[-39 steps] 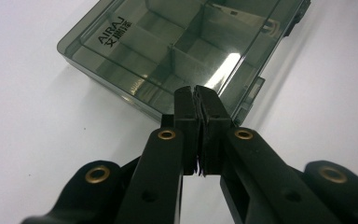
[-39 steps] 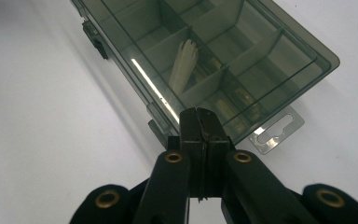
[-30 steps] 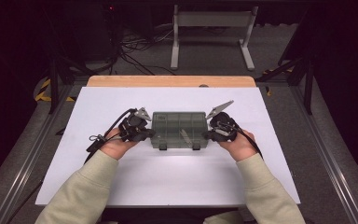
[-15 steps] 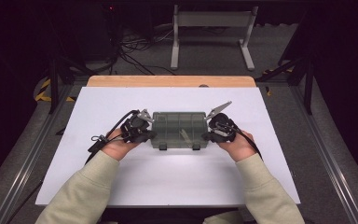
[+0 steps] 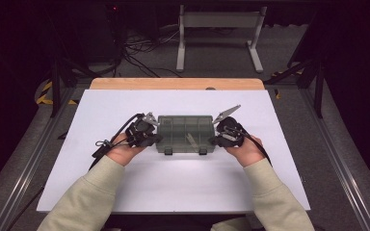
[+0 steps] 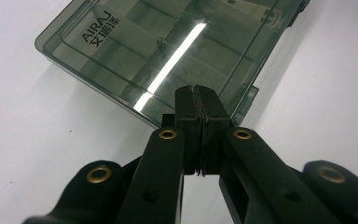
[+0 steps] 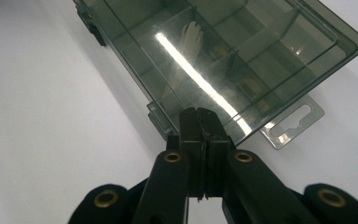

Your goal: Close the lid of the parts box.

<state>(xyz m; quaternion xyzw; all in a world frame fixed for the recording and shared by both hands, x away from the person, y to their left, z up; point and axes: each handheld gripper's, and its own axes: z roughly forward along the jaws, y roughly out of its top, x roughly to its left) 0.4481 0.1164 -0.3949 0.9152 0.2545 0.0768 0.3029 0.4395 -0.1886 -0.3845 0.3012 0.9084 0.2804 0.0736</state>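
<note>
A smoky translucent compartment box [image 5: 183, 134] lies flat, lid closed, in the middle of the white table [image 5: 173, 192]. My left gripper [image 5: 156, 138] is at its left end and my right gripper [image 5: 213, 141] at its right end. In the left gripper view, the left gripper [image 6: 199, 91] has its jaws pressed together, tips over the box [image 6: 168, 46] near a corner. In the right gripper view, the right gripper [image 7: 198, 112] is likewise shut, tips against the box [image 7: 223, 46] beside its clear hang tab [image 7: 292, 123]. Nothing is between either pair of jaws.
Two latches [image 5: 167, 151] sit on the box's near side. A wooden strip [image 5: 173, 83] edges the table's far side, with a metal stand [image 5: 217, 33] and cables on the floor beyond. Metal rails [image 5: 24, 168] run along both sides.
</note>
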